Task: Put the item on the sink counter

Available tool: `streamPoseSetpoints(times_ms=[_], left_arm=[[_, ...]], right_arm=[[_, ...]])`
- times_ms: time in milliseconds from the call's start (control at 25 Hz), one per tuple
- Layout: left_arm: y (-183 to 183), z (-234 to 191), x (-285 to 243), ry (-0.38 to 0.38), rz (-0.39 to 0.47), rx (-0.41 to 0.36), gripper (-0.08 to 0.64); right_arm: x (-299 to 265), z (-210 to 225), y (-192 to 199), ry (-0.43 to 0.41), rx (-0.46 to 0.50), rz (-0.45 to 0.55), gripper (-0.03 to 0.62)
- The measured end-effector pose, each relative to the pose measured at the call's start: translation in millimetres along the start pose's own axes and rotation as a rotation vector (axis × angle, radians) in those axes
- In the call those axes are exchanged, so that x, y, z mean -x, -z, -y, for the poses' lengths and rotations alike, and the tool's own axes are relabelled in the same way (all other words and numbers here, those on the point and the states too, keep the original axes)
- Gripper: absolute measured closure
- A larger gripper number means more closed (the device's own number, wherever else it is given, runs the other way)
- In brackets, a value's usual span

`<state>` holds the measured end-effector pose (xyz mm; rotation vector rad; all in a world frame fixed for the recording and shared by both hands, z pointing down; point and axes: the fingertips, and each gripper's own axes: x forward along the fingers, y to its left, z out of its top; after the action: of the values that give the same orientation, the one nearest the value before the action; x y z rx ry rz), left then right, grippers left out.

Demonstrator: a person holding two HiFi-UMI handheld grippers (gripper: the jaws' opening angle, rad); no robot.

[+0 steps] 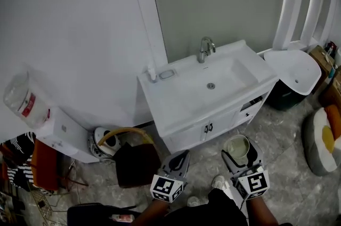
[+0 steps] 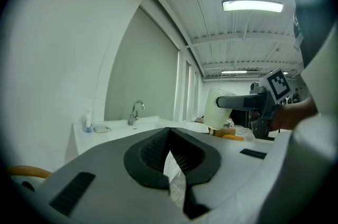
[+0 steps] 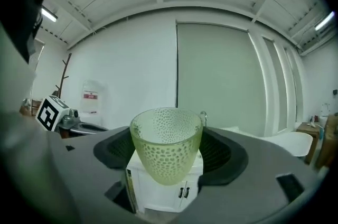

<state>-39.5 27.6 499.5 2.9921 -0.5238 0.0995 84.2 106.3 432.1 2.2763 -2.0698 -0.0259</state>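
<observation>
A pale green dotted glass cup (image 1: 238,148) stands upright between the jaws of my right gripper (image 1: 239,151), which is shut on its sides. The right gripper view shows the cup (image 3: 166,145) filling the gap between the pads, with the white cabinet below and behind it. My left gripper (image 1: 179,158) is beside it to the left, shut with nothing in it; its pads (image 2: 179,151) meet at the tip. Both grippers are above the floor in front of the white sink counter (image 1: 160,93), which has a chrome faucet (image 1: 205,49).
A soap bottle (image 1: 152,74) and a soap dish (image 1: 167,74) sit at the counter's back left. A water dispenser (image 1: 37,113) stands at left, a dark bin (image 1: 136,164) on the floor below, a white round basin (image 1: 292,67) at right, and a cushion (image 1: 321,139) beyond.
</observation>
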Motion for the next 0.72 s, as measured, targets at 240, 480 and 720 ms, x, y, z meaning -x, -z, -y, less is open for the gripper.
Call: streamPoseSetpoints(times_ms=[240,480,720], left_arm=[[0,-35,-8,-0.063,-0.002,0.010,0.548],[-4,-75,-31,-0.164,-0.006,0.032,0.548],[-13,-109,-64,-0.251,-0.009,0.038,0.548]], right_arm=[[-47,1,2,-0.056,0.000,-0.004,0.207],[-106,5,-12,-0.143,0.004,0.008,0.207],[-163,30,-8,-0.219,0.007,-0.005,0.207]])
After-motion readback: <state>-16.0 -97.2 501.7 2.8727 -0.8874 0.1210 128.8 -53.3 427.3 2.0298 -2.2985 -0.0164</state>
